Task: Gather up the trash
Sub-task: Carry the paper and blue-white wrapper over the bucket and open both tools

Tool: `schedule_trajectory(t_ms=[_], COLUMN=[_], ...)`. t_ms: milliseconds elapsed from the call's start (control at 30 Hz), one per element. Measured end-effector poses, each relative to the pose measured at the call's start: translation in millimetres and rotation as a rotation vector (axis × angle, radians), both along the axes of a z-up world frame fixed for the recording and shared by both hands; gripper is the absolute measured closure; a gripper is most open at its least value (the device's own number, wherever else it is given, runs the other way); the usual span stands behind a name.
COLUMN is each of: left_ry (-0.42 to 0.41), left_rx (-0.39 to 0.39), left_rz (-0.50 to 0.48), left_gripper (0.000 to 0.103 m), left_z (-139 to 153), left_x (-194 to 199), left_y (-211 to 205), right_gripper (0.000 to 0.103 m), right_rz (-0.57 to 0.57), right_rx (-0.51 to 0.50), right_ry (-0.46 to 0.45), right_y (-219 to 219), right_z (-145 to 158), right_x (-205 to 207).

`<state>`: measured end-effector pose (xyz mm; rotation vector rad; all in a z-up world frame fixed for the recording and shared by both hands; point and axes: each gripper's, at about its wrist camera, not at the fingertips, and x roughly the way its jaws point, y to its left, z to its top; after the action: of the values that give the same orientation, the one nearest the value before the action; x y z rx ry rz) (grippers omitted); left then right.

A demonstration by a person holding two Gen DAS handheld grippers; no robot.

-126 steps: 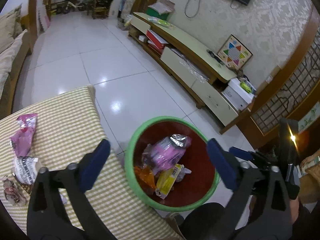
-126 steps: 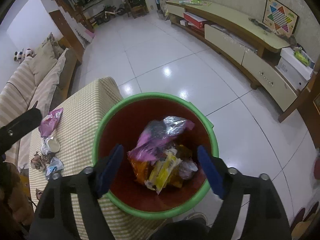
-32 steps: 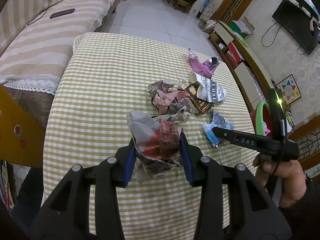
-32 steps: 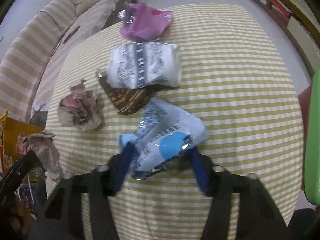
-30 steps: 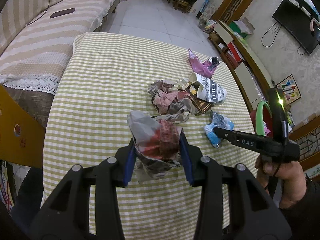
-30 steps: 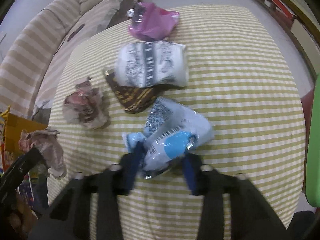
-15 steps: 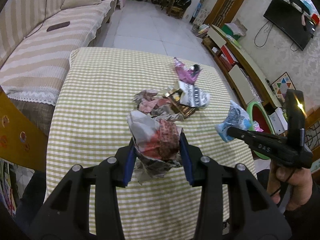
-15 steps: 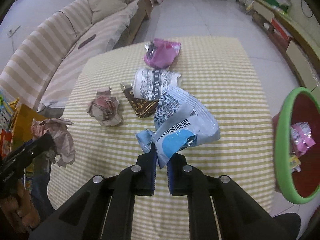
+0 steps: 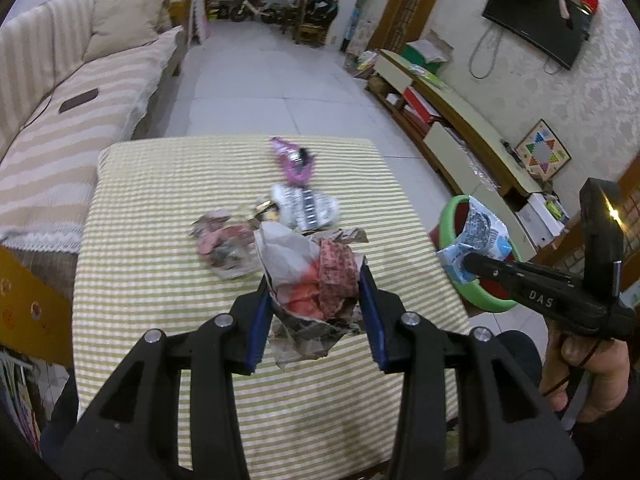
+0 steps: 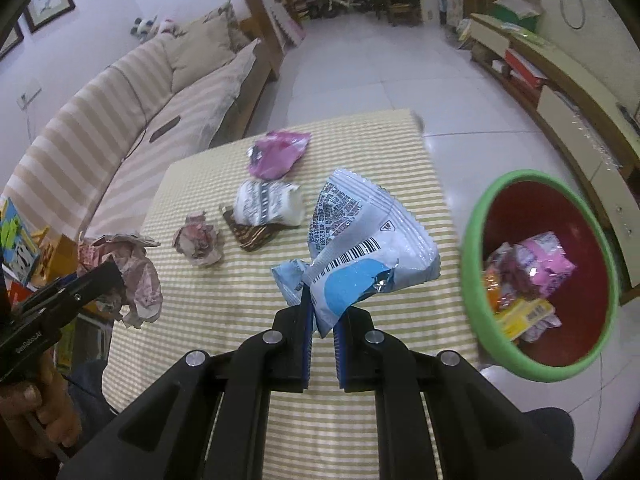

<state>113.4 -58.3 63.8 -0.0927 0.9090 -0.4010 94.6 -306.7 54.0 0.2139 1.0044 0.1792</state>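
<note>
Grippers both clamp trash above the checked table [image 10: 360, 392]: left gripper [image 9: 316, 304] squeezes a crumpled paper wad [image 9: 316, 280], right gripper [image 10: 321, 312] pinches a blue-and-white wrapper [image 10: 368, 252]. More litter [image 10: 268, 200] lies at twelve o'clock; a green-rimmed bin [image 10: 472, 240] stands at three o'clock.

1. The crumpled paper wad [image 9: 316, 280] in the left tool [image 9: 316, 312] hides the surface [image 9: 160, 240] behind it.
2. The pink wrapper [image 9: 294, 162] and white patterned packet [image 9: 306, 210] are motion-blurred in the left wrist view.
3. The blue-white packet [image 10: 360, 256] has its lower edge hidden between the right tool's [image 10: 322, 332] fingers.
4. The green-rimmed bin [image 10: 476, 280] hides its own base.
5. Print on the packet is too small to read.
</note>
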Motion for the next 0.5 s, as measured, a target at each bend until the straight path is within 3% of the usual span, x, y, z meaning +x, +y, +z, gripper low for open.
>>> schedule_trajectory(t_ms=[500], left_ry=[-0.027], left_rx=[-0.034], left_rz=[-0.183], left_gripper=[0.064], left_z=[26], left_x=[16], left_y=[-106], right_gripper=[0.094], right_rz=[-0.188], right_rx=[0.012], right_ry=[-0.052], right_y=[-109], right_z=[23], right_x=[-21])
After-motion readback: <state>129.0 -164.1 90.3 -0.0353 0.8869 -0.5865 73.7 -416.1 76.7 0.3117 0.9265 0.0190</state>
